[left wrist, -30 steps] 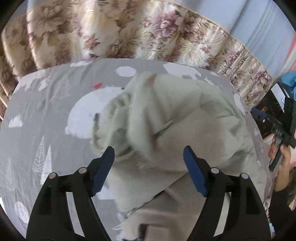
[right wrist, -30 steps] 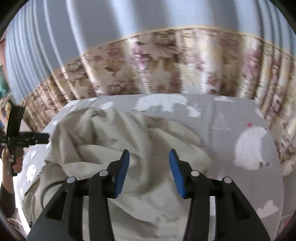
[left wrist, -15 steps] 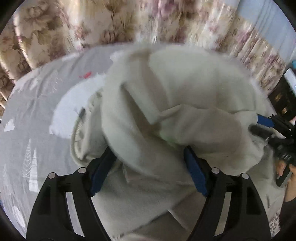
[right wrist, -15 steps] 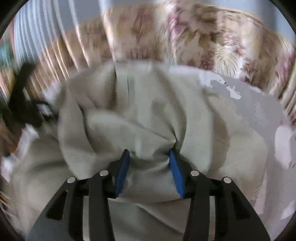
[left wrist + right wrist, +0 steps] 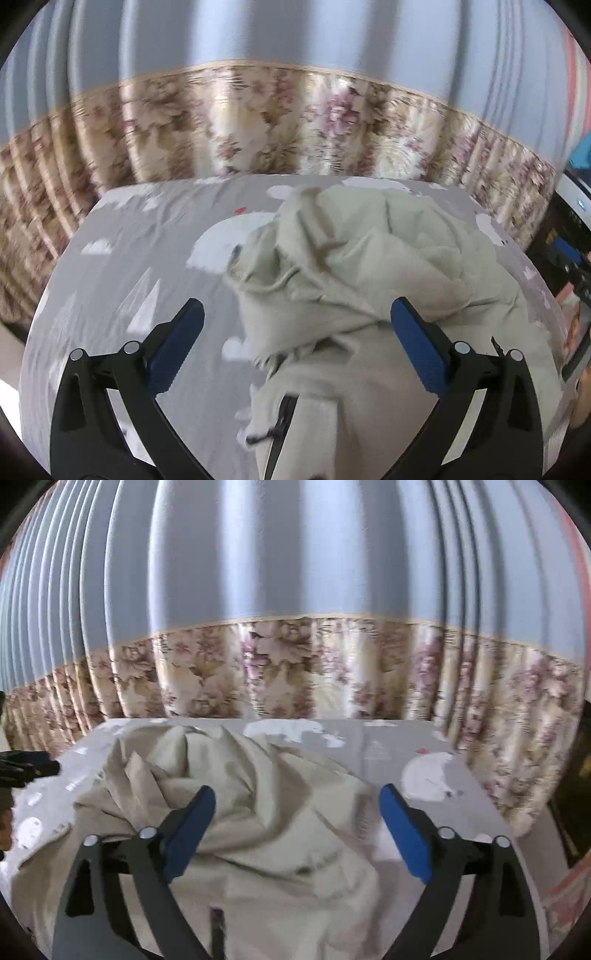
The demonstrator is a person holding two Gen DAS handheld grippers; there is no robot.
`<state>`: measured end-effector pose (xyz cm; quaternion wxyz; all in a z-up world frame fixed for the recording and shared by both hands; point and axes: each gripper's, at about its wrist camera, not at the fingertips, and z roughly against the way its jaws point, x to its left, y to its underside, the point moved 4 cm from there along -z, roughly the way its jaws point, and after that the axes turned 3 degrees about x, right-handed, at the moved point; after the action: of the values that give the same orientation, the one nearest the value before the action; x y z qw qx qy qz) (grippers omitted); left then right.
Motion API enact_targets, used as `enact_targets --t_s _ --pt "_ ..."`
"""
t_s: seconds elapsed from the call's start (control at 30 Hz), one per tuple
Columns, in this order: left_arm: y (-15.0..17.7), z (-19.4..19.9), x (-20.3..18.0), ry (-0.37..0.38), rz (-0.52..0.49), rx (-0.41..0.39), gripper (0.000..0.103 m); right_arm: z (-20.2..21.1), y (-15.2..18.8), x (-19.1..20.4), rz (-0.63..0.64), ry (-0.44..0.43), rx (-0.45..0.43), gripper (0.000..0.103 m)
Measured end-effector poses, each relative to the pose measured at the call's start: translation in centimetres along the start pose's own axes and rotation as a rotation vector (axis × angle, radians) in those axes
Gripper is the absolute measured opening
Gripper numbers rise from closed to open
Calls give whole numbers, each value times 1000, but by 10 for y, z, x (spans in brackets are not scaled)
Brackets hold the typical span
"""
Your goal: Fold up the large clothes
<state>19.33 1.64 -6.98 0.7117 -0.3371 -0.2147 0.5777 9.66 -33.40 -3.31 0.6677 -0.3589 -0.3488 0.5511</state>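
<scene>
A pale grey-green hooded garment [image 5: 369, 266] with a dark zipper lies crumpled on a grey patterned sheet [image 5: 122, 266]. In the left wrist view my left gripper [image 5: 295, 332] hangs over its near edge, jaws opening wide, blue pads clear of the cloth. The right wrist view shows the same garment [image 5: 266, 812] heaped below my right gripper [image 5: 297, 812], whose jaws are also opening, with cloth lying beneath them but not pinched. The other gripper's black body [image 5: 26, 768] shows at the left edge there.
A floral curtain [image 5: 258, 122] with a blue upper part [image 5: 295, 554] hangs behind the surface. Dark equipment and a screen [image 5: 569, 229] stand at the right. The grey sheet [image 5: 424, 775] lies bare to the right of the garment.
Both grippers held bunched cloth half a second ago and have let go, spreading wide. Both have pulled back and tilted up, so the garment now lies dropped on the sheet.
</scene>
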Motion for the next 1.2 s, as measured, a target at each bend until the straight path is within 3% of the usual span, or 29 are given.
enact_targets --t_s 0.13,0.33,0.43,0.57,0.63,0.7,0.87,1.0,1.2 --pt "24 19 7 -56 20 -18 100 21 23 -11 -71 33 40 100" --pt "72 40 17 -93 18 21 100 49 58 -37 -193 83 45 101" --pt "95 46 18 -88 3 49 100 62 76 -44 -240 33 60 101" --pt "123 49 16 -54 35 73 100 83 90 -42 -195 112 27 101" --pt "135 51 12 -15 52 81 100 99 94 -44 -221 138 -20 101" --pt "144 51 4 16 51 92 100 103 97 -47 -245 145 -7 101" --pt "166 48 -14 -5 18 105 98 107 119 -41 -232 132 26 101" --pt "182 44 -17 -3 30 125 88 123 142 -32 -188 156 1 100" --pt "197 46 -16 -2 70 115 75 134 167 -29 -214 135 51 82"
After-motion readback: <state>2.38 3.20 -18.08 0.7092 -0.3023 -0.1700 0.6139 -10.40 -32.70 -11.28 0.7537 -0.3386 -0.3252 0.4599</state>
